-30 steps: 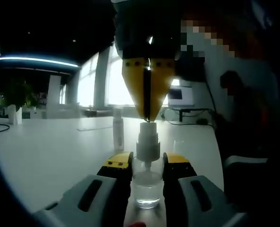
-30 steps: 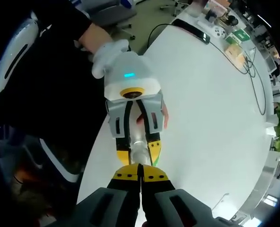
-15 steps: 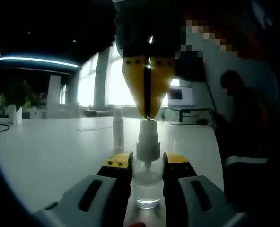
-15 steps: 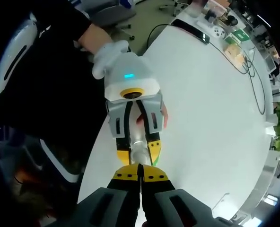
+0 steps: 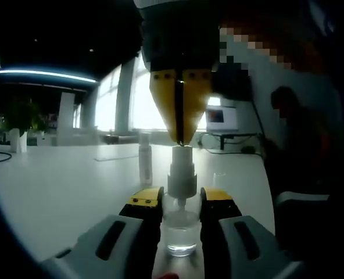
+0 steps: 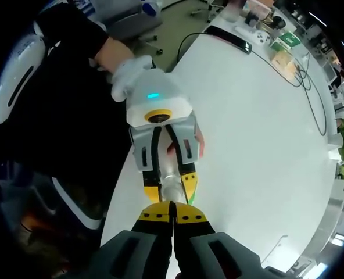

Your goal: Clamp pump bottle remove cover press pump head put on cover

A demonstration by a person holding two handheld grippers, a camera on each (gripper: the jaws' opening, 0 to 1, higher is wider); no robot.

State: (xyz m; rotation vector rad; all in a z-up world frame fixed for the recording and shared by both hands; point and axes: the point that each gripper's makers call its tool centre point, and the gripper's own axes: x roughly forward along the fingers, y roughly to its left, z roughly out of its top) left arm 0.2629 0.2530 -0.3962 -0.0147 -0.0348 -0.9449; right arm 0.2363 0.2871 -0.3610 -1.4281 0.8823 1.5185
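Your right gripper (image 5: 181, 139) comes down from twelve o'clock in the left gripper view with its yellow fingers (image 5: 166, 104) pressed together, pinching nothing, their tips resting on or just above the white pump head (image 5: 182, 156); whether they touch it cannot be told. Below them, your left gripper (image 5: 181, 203) has its fingers (image 5: 144, 200) closed on the clear pump bottle (image 5: 181, 229), one pad at nine o'clock of the neck and one at three o'clock, and the bottle stands upright on the white desk (image 5: 61, 192) near its edge. In the right gripper view the same hold shows from above: the left gripper (image 6: 170, 185) grips the bottle (image 6: 172, 187) at twelve o'clock of your own closed tips (image 6: 172, 214). The risk lies in the press. The tips make a narrow point, so if you push off-centre they are likely to slide off the head and jab the desk or the left fingers. If you push at a slant, the bottle may twist or tip in the clamp, and it is close enough to the desk edge to go over. A second slim bottle (image 5: 144, 158) stands at eleven o'clock, well behind, and what may be the small clear cover (image 5: 219, 177) sits at two o'clock, so a spray or slip could knock it.
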